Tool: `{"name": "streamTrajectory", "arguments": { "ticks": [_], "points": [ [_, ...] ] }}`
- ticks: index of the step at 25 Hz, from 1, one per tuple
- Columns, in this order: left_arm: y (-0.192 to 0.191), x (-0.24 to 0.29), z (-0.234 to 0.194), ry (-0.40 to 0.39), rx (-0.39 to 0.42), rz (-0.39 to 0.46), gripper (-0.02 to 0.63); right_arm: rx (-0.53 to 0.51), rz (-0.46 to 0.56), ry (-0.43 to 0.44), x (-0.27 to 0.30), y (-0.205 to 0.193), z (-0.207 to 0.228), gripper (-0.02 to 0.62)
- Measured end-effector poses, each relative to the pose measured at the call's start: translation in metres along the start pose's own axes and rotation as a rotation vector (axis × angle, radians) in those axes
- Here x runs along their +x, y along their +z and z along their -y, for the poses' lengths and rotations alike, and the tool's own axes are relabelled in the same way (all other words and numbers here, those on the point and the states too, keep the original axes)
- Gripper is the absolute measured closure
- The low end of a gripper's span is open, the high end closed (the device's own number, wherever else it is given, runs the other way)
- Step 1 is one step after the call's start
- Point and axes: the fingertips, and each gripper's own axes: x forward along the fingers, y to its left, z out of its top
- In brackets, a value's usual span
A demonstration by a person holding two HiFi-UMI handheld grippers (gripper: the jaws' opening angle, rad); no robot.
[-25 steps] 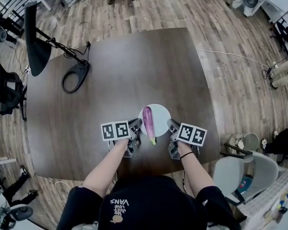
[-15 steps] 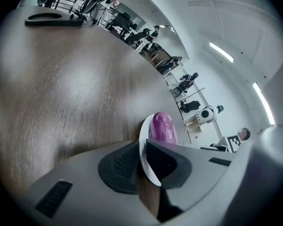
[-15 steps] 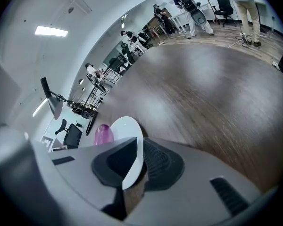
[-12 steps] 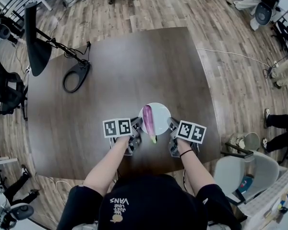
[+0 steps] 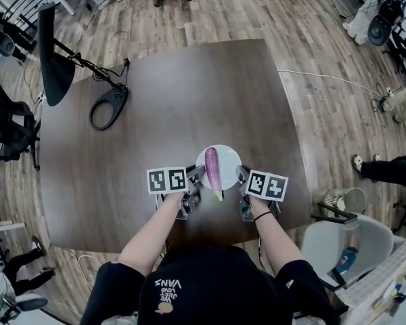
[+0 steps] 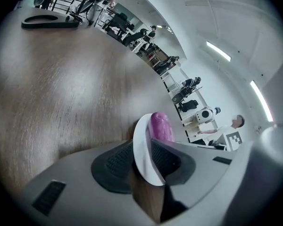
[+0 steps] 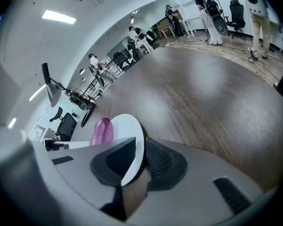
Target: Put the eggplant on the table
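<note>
A purple eggplant (image 5: 212,169) with a green stem end lies on a small white plate (image 5: 231,160) near the table's front edge. My left gripper (image 5: 197,179) is at the plate's left rim. Its jaws are opening, and in the left gripper view the rim of the plate (image 6: 144,149) stands between the pads with the eggplant (image 6: 161,125) beyond it. My right gripper (image 5: 241,177) is at the right rim, and there the plate (image 7: 130,132) is pinched between the right gripper (image 7: 140,161) pads. The eggplant (image 7: 102,131) shows past them.
The dark wooden table (image 5: 189,87) stretches away ahead. A black desk lamp's ring base (image 5: 108,111) and shade (image 5: 54,66) stand at its far left. A grey chair (image 5: 345,239) sits off the table's right front corner.
</note>
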Motion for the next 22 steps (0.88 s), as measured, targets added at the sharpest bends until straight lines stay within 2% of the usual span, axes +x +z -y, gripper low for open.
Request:
{"name": "streamTrajectory", "arguments": {
  "ticks": [5, 17, 22],
  "points": [
    [0.001, -0.003, -0.003, 0.009, 0.008, -0.001, 0.495, -0.006, 0.000, 0.001, 0.001, -0.001, -0.003, 0.514],
    [0.002, -0.009, -0.004, 0.002, 0.015, 0.004, 0.495, -0.007, 0.010, -0.002, -0.004, -0.004, -0.003, 0.509],
    [0.010, -0.018, 0.000, 0.012, 0.051, 0.072, 0.495, -0.085, 0.050, -0.031, -0.014, 0.003, -0.004, 0.508]
  ]
}}
